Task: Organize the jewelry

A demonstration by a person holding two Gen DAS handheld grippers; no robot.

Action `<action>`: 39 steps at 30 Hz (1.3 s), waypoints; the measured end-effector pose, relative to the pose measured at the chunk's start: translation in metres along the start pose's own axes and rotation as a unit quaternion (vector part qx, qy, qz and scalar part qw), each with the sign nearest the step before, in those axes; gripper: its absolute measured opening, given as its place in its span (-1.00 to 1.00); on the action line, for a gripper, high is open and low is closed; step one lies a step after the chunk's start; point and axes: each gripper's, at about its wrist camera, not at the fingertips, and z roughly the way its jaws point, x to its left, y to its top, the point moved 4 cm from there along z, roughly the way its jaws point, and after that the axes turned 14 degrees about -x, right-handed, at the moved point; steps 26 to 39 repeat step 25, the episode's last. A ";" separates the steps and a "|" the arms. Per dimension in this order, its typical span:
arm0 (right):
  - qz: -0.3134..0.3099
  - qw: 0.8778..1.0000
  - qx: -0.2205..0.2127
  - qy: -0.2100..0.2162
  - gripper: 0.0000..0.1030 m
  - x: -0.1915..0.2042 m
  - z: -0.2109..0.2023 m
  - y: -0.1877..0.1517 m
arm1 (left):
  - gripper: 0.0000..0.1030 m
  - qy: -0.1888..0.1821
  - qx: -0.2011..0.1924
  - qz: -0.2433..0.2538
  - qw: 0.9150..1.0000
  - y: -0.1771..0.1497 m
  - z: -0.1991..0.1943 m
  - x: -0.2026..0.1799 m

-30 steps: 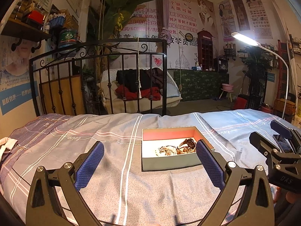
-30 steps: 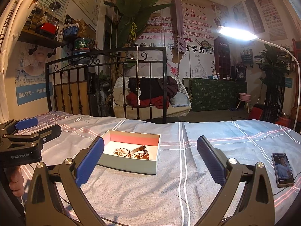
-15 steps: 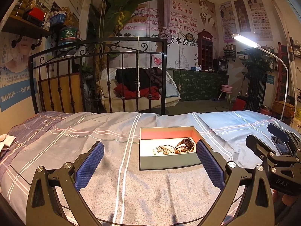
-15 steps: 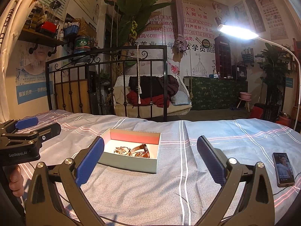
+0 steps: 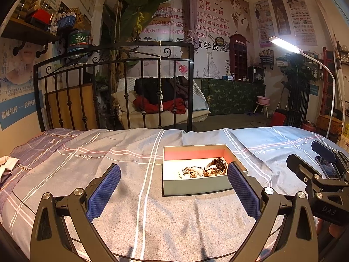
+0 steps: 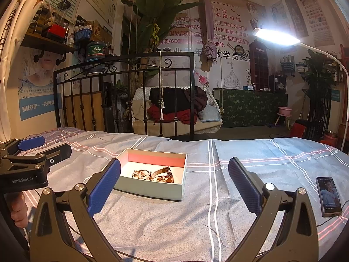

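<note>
An open grey-green box [image 5: 196,187] with a red inner wall lies on the bed; it also shows in the right wrist view [image 6: 150,188]. Inside it lies a tangle of jewelry [image 5: 204,170], with a brown watch strap among chains [image 6: 153,174]. My left gripper [image 5: 174,191] is open and empty, just in front of the box. My right gripper [image 6: 174,187] is open and empty, to the right of the box and a little short of it. Each gripper also shows at the edge of the other's view.
The bed is covered with a striped grey-blue sheet [image 6: 218,214]. A phone [image 6: 329,196] with a lit screen lies on the sheet at the right. A black iron bed rail [image 5: 113,91] stands at the far edge. A white lamp [image 6: 274,36] arches over from the right.
The left gripper has shifted slightly, so the box sits a little further left in its view. The right gripper has barely moved. Both stay open.
</note>
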 end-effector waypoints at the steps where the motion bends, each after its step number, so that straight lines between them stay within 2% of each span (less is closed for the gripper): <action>1: 0.001 1.000 0.001 0.001 0.89 0.000 0.000 0.000 | 0.87 0.000 0.000 0.000 1.000 0.000 0.000 0.000; 11: 0.001 1.000 0.002 0.001 0.89 0.000 0.000 -0.001 | 0.87 0.002 0.003 -0.002 1.000 -0.002 0.003 0.000; 20: 0.001 1.000 0.003 0.001 0.89 0.001 0.002 -0.003 | 0.87 -0.015 0.019 0.000 1.000 -0.006 0.004 -0.003; 39: 0.003 1.000 0.004 0.000 0.89 0.000 0.003 -0.005 | 0.87 -0.006 0.017 0.001 1.000 -0.007 0.004 -0.003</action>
